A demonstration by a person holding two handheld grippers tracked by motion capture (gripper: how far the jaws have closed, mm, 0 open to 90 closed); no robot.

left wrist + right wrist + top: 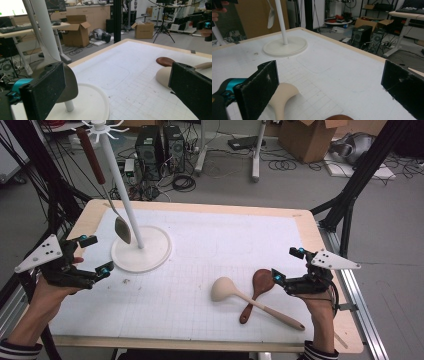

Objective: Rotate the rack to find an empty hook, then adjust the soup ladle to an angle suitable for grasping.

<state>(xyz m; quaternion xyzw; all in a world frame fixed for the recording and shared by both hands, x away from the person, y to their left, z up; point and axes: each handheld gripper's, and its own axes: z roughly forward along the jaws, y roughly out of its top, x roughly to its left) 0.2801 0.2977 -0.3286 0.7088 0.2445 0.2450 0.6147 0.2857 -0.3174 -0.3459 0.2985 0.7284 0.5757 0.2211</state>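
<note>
Ladles and spoons number three on your table: one pale wooden ladle (pixel 250 298) and one dark brown wooden spoon (pixel 258 290) lie flat on the white gridded mat (pixel 220 245), and one metal spoon with a reddish-brown handle (pixel 104 185) hangs from the white rack (pixel 129 205). The pale ladle and the dark spoon cross each other at their handles, bowls pointing toward the far side, near the front right of the mat. The pale ladle's bowl sits just left of the dark spoon's bowl.

Your right gripper (pixel 287 267) hovers just beside the dark spoon's bowl, jaws spread wide and holding nothing; in the right gripper view the pale ladle bowl (pixel 283 98) shows near the left jaw and the dark spoon's rim (pixel 338 117) peeks in at the bottom edge.

Your left gripper (pixel 95 255) is over the left edge of the mat, close to the rack's round base (pixel 150 255), its jaws also apart and empty. In the left gripper view the hanging spoon's bowl (pixel 68 85) shows just behind the left jaw (whether it touches you cannot tell), with the rack pole (pixel 46 27) rising behind it.

You have one rack, standing at the far left of the mat, with several hooks at its top and one utensil on it.
</note>
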